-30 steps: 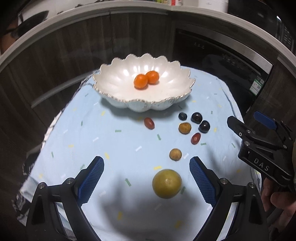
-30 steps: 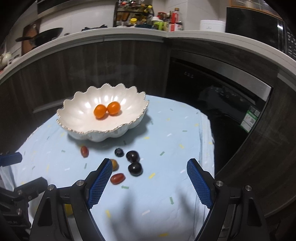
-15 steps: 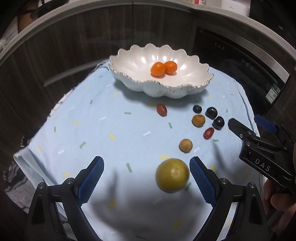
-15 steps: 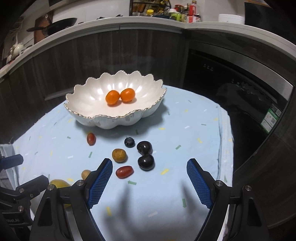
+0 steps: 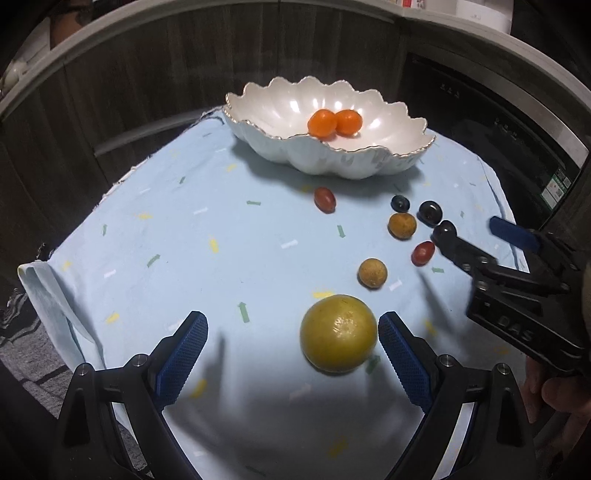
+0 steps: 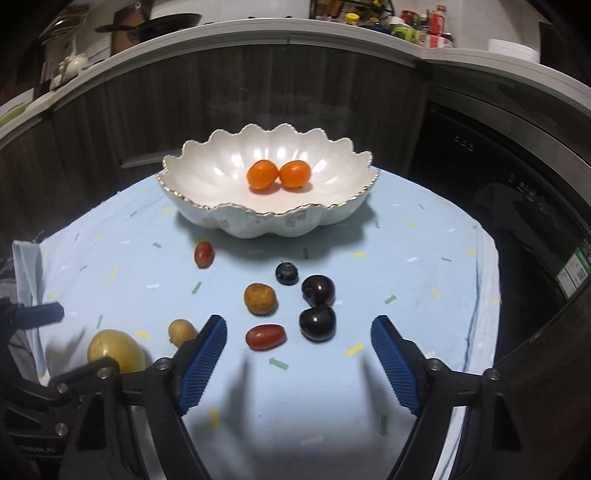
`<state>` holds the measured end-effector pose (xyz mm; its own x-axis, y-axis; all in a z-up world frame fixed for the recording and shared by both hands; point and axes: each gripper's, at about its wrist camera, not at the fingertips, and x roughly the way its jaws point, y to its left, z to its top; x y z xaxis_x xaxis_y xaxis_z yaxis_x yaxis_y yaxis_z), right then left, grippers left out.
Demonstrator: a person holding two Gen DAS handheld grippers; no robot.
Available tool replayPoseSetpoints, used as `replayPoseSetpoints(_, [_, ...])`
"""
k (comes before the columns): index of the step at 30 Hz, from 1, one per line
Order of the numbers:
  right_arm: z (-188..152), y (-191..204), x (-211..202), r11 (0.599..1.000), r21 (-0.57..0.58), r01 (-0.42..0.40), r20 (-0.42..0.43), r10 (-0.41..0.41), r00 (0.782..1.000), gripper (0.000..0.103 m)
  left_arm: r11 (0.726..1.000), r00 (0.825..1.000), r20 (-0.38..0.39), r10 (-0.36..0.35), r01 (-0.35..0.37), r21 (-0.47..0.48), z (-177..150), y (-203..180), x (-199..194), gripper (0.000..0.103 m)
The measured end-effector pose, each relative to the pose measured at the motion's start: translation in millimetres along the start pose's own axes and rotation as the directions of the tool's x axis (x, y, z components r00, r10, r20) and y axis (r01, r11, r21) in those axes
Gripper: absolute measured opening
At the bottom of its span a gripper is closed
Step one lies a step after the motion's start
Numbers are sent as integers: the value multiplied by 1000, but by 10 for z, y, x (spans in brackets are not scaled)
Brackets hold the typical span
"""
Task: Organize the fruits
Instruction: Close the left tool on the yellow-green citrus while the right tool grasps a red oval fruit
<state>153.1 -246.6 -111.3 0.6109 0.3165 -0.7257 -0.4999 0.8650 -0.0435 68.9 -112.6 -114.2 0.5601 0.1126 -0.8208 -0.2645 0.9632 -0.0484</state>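
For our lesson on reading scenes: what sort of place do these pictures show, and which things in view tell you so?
Most likely a home kitchen. A counter runs behind dark cabinets, bottles and jars stand on it, a pan sits farther left, and a built-in appliance shows at right.

A glossy, ceramic-looking white bowl (image 6: 207, 177) with a gilt edge sits on matt pale-blue cloth (image 6: 406, 295). Dark cherries (image 6: 318, 290) shine; the brown longan (image 6: 259, 298) looks rough. Cabinet fronts (image 6: 147, 103) appear wood-grained.
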Motion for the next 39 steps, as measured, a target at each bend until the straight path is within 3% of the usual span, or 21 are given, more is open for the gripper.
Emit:
replayPoseSetpoints(3, [-17,22,75,1000,-15,-21,-18,21,1000,64,1000,1000,-8,0,0,4,-31,-40,40,95])
replayPoseSetpoints(10, [-75,66,147,997,-52,-60,-34,58,998,63,1000,999,-53,0,1,4,-102,-89,188,92])
replayPoseSetpoints(14, [-108,81,219,994,-68,-86,-58,82,995,54,1000,998,-56,-10,10,3,-114,-107,227,88])
replayPoseSetpoints(29, [-79,185,365,985,-108,-136,-81,127,989,53,999,998,-45,-36,36,11,-68,-124,300,76])
replayPoseSetpoints(32, [-101,188,426,986,-104,-132,-99,122,988,45,999,998,-37,-47,48,19,-53,-129,302,67])
replayPoseSetpoints(36, [-103,151,454,987,-76,-140,-99,132,986,44,995,997,-26,-75,77,62,-54,-181,287,49])
replayPoseSetpoints(39, [-99,127,465,987,-58,-151,-100,144,984,35,994,996,-26,-84,86,65,-49,-188,285,48])
